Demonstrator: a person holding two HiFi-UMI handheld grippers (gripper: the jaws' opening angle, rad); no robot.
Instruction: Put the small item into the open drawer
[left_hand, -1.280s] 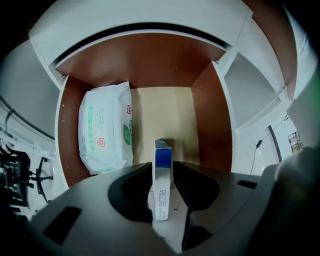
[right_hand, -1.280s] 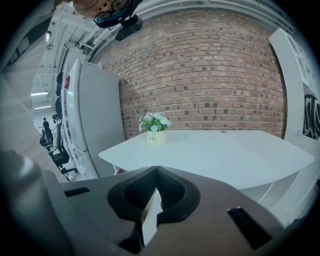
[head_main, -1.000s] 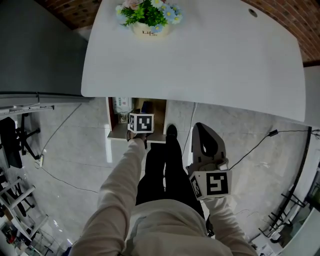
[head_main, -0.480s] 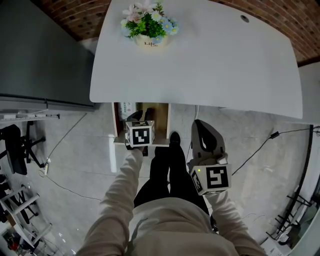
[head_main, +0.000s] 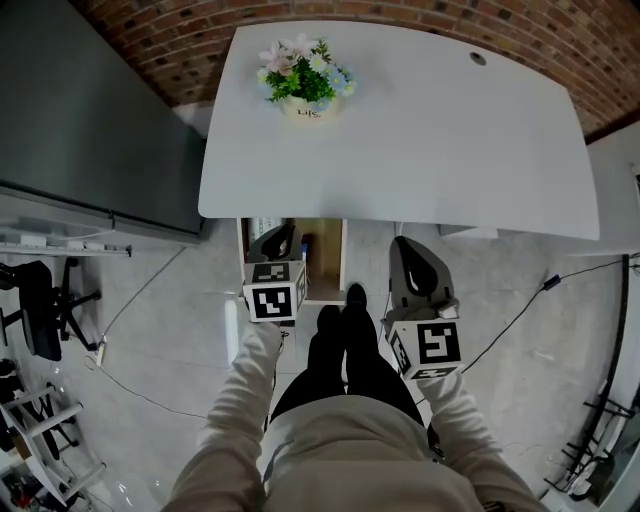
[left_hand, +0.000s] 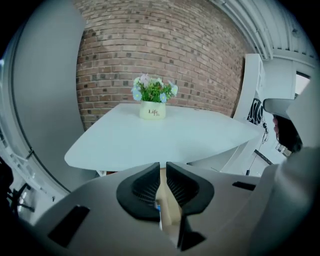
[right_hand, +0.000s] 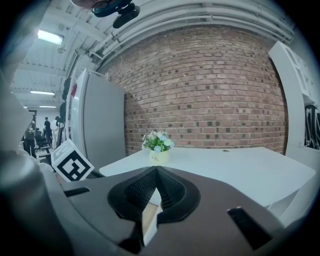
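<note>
Now | left gripper: its jaws have just been closing to a thin slit, nothing between them | small item: I judge it lies in the open drawer, just below that gripper, at the worktop edge | right gripper: clenched empty, farther off, right of the drawer.

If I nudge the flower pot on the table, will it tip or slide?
The pot looks squat, so it would probably slide on the smooth table rather than tip. Its flowers spread wider than the pot, so a push up high might topple it.
</note>
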